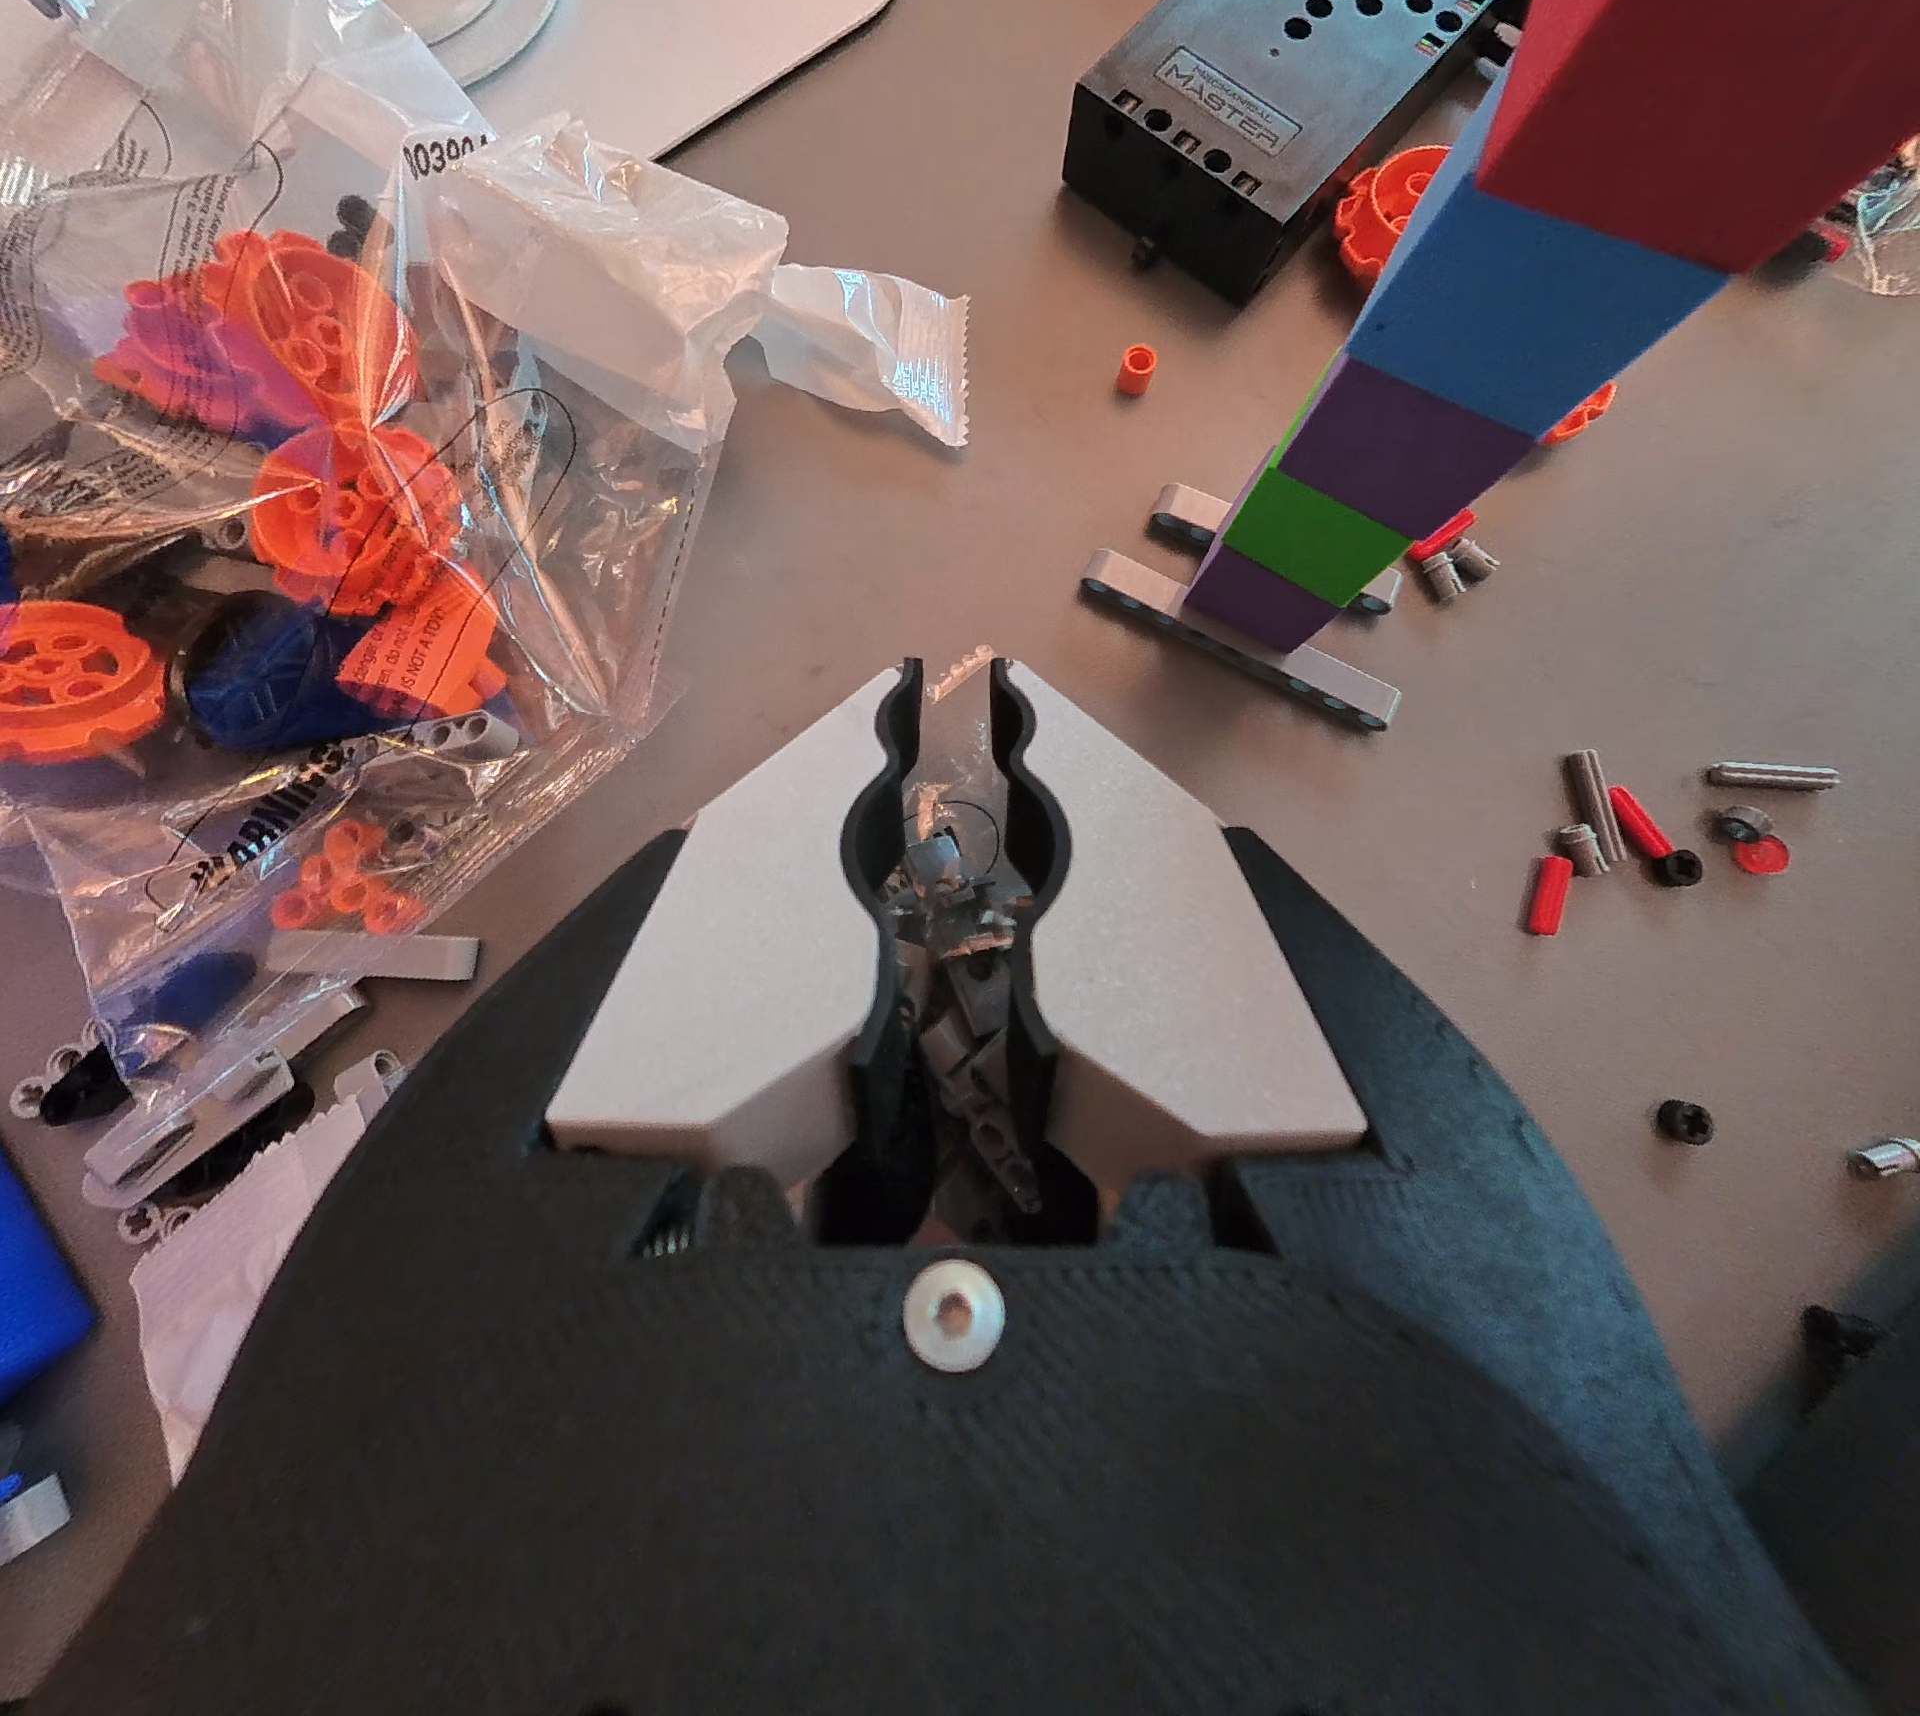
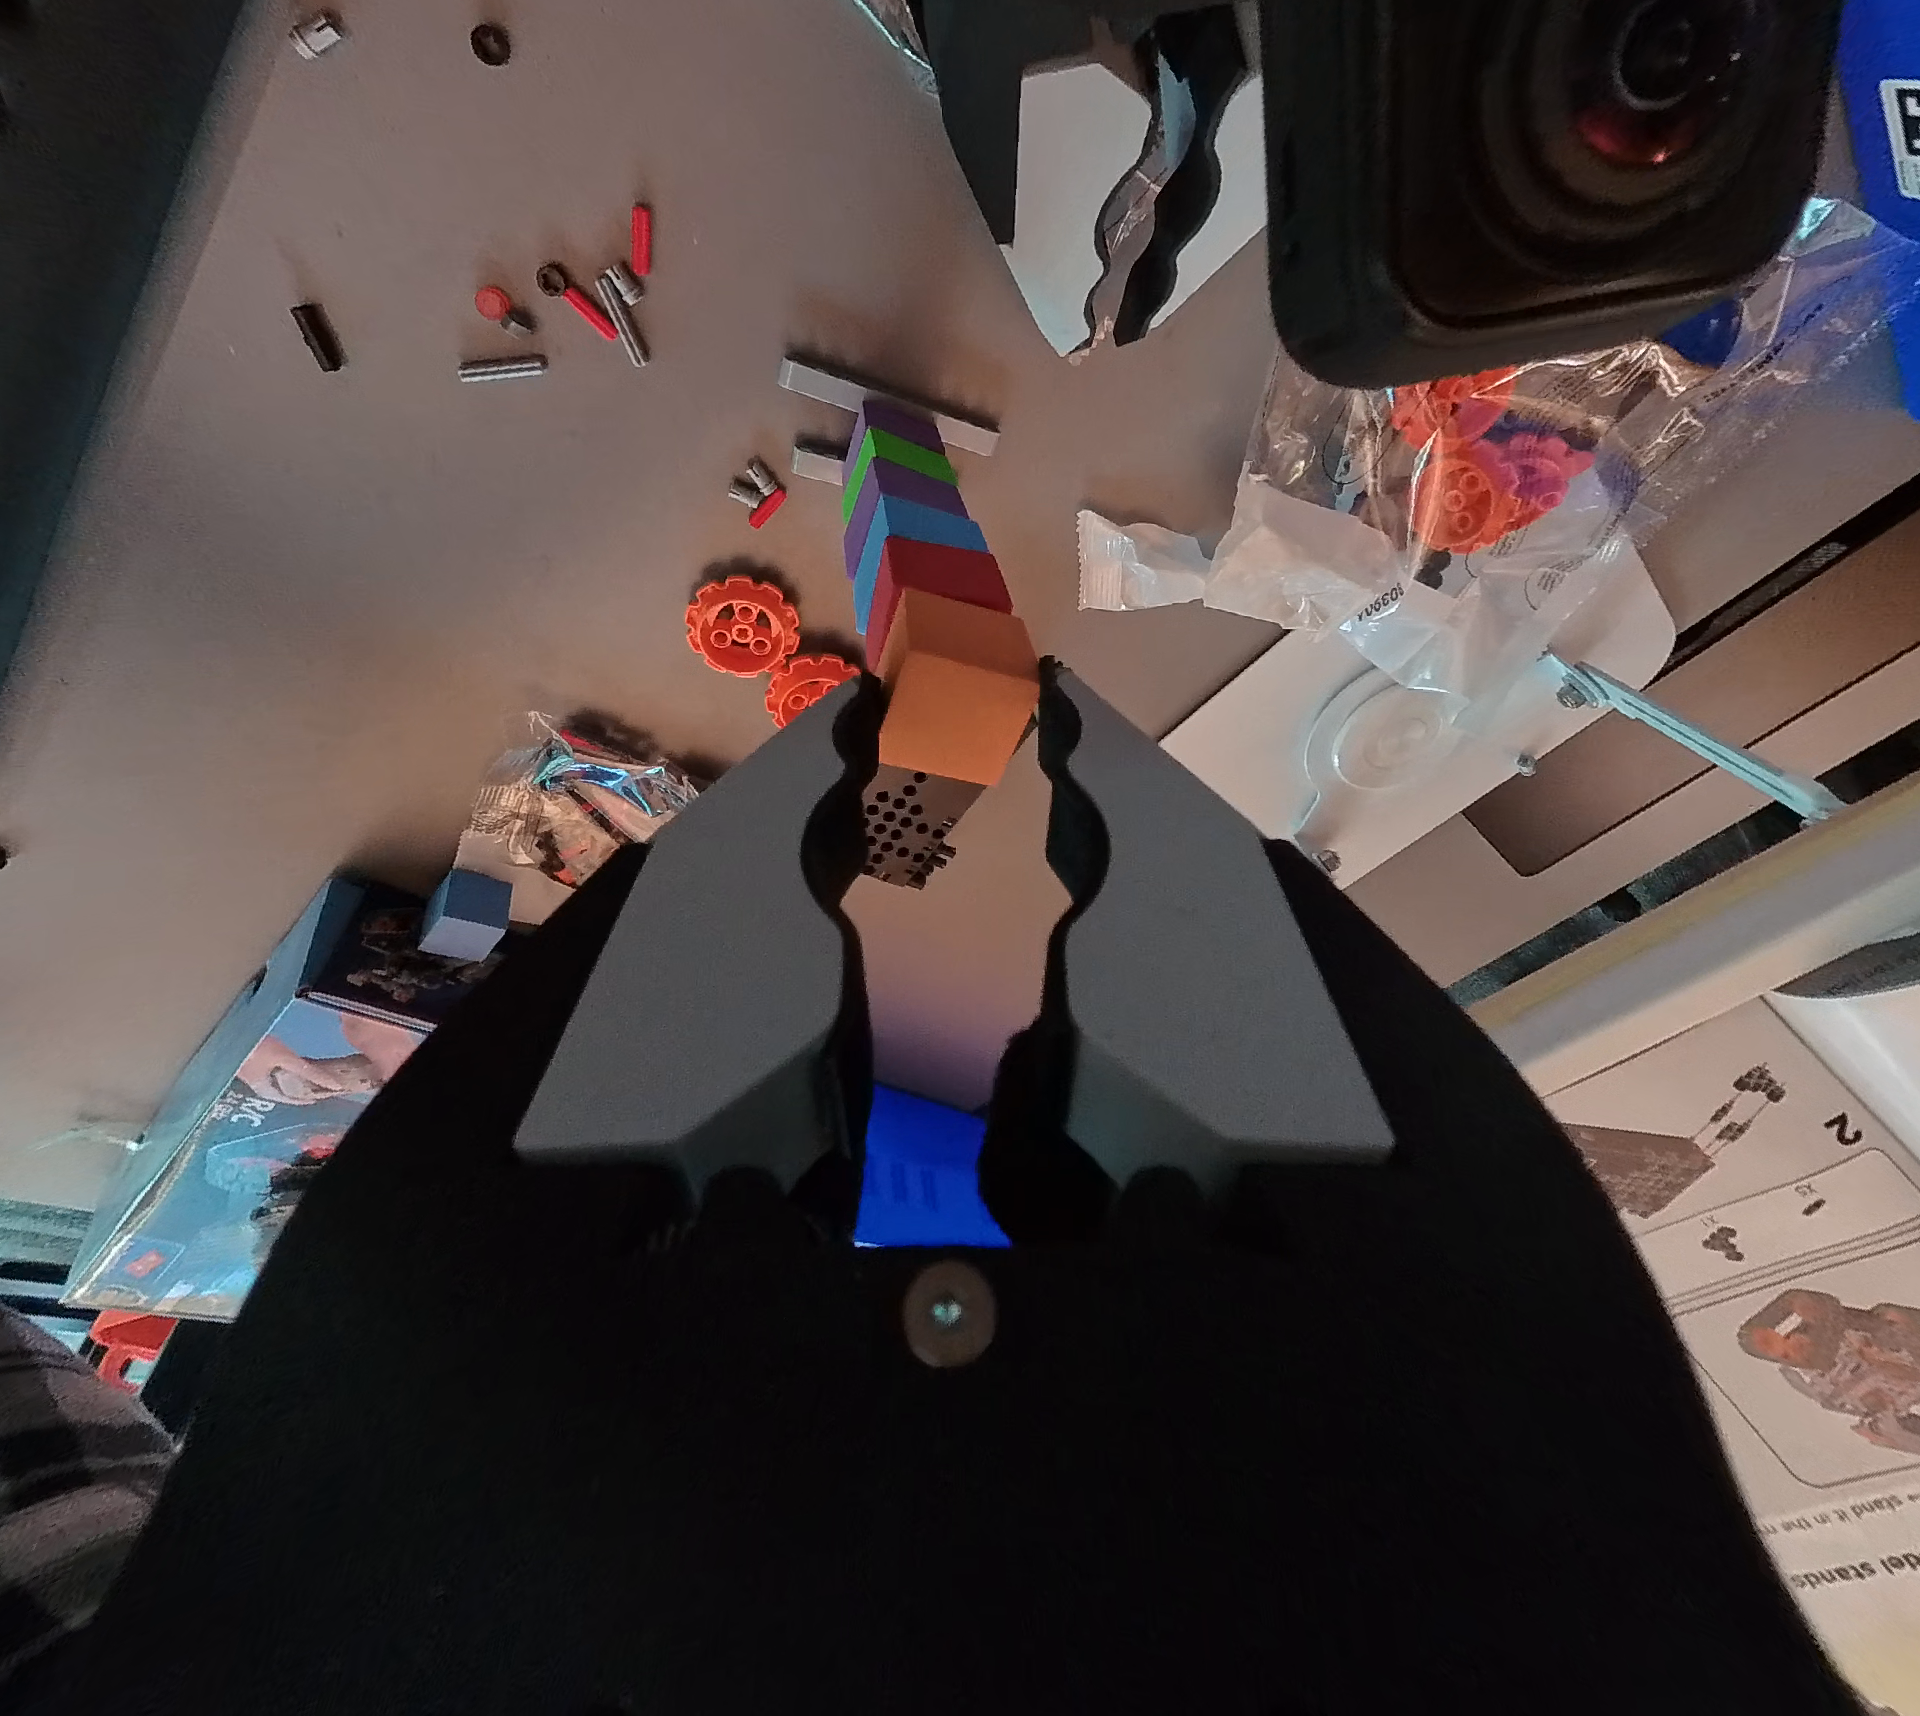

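Crinkled glossy clear-plastic bags (image 1: pixel 312 440) at left — matt, painted-looking blocks in the stack (image 1: pixel 1475 378) at right; matt table (image 1: pixel 1039 471); black perforated box (image 1: pixel 1288 97), semi-gloss.

On your table (image 1: pixel 935 523): clear bags of orange wheels (image 1: pixel 312 378) far left | black perforated box (image 1: pixel 1299 97) top right | tall stack of coloured blocks (image 1: pixel 1455 378) standing on grey beams (image 1: pixel 1340 700) | loose red and grey pins (image 1: pixel 1621 814) right | instruction sheet (image 2: pixel 1714 1251) beside you
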### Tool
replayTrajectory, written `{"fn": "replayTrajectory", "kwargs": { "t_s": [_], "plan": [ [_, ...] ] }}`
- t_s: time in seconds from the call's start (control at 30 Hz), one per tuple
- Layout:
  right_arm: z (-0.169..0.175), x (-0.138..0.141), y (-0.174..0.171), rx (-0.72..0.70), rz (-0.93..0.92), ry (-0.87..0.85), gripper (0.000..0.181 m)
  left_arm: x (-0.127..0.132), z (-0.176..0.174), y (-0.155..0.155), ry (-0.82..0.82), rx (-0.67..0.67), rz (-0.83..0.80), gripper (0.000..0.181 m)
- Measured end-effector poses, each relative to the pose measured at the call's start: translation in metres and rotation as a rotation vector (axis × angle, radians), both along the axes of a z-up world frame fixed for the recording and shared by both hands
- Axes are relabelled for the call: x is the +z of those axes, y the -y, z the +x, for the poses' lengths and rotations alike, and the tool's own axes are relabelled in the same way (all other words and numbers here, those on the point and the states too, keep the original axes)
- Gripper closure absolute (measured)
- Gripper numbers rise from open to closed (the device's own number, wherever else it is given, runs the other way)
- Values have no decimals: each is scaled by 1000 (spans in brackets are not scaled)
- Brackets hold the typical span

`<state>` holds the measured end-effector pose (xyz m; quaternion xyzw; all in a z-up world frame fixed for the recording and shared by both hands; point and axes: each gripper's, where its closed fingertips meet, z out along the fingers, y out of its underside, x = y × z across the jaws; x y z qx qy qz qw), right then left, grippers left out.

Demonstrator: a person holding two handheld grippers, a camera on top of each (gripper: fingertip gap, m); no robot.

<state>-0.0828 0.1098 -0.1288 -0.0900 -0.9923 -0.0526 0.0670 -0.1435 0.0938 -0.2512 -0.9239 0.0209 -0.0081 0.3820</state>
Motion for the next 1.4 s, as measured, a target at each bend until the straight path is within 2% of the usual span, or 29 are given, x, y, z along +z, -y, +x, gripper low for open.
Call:
{"fn": "replayTrajectory", "kwargs": {
  "t_s": [0.13, 0.23, 0.37, 0.5, 0.6, 0.73, 0.83, 1.0, 1.17, 1.23, 1.33, 1.4],
  "plan": [
    [0, 0, 1, -1, -7, -2, 149, 0, 0, 0, 0, 0, 0, 170],
    [-2, 3, 1, -23, -25, -18, 134, 0, 0, 0, 0, 0, 1, 170],
    [-1, 29, 0, -86, -102, -107, 125, 0, 0, 0, -1, 0, 2, 170],
    [24, 52, -29, -240, -120, -215, 124, 0, 0, 0, -4, -1, -1, 170],
    [66, 31, -67, -381, -83, -200, 124, 0, 0, 0, -10, -2, -4, 170],
    [134, -29, -112, -544, -21, -75, 124, 0, 1, 0, -13, -1, -7, 169],
    [180, -72, -129, -618, 15, 31, 125, 0, 1, 0, -4, 1, -6, 169],
    [216, -110, -147, -706, 8, 118, 132, 0, 0, 1, 3, 3, -1, 169],
    [222, -126, -152, -750, -35, 150, 155, 0, 0, 1, 8, 3, 0, 169],
    [221, -126, -150, -754, -56, 149, 156, 0, 0, 1, 7, 3, 0, 169],
    [211, -109, -143, -748, -126, 102, 156, 0, 0, 1, 7, 3, -1, 169],
    [187, -87, -127, -721, -248, 7, 156, 0, 0, 1, 7, 4, -1, 169]
  ]
}}
